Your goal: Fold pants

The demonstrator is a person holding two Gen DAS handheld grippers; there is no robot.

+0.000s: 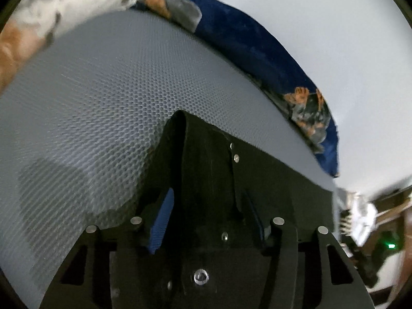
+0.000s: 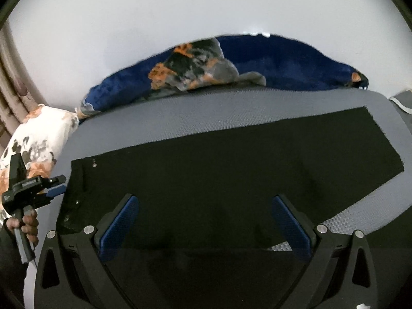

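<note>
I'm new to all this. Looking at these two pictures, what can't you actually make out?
- Left wrist view: whether the left gripper is pinching the pants; black cloth covers one pad, and the picture is blurred.
- Right wrist view: the pants' near edge, hidden behind the right gripper and its body.
- Right wrist view: the person, cut off by the left edge; only a hand shows.

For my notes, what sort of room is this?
Probably a bedroom: black pants lie on a grey mat, with a floral pillow and a blue patterned blanket behind.
</note>
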